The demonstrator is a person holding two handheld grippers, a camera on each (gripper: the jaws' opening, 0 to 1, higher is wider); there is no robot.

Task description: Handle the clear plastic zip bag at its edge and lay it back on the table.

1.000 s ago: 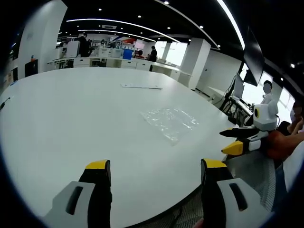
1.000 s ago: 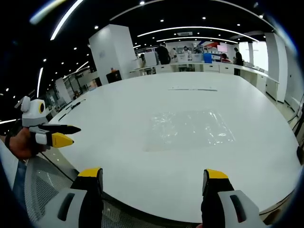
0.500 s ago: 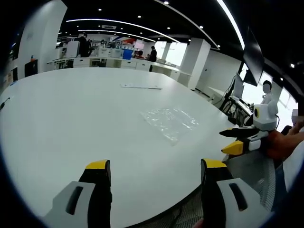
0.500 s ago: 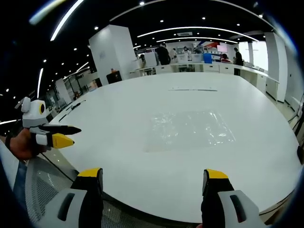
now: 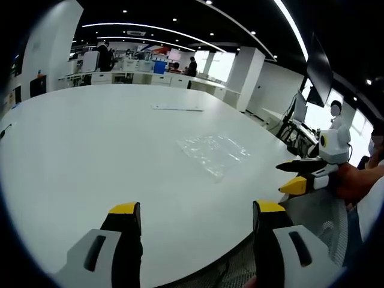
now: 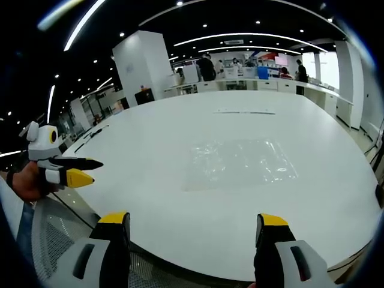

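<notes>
The clear plastic zip bag lies flat on the white table, a little crumpled. My left gripper stands open at the table's near edge, well short of the bag, nothing between its jaws. My right gripper is open too, held back over the table's edge with the bag ahead of it. In the left gripper view the right gripper shows at the right, held in a hand. In the right gripper view the left gripper shows at the left, held in a hand.
A thin flat strip lies farther back on the table. A mesh chair seat sits below the table edge. Desks, monitors and people stand in the office behind the table.
</notes>
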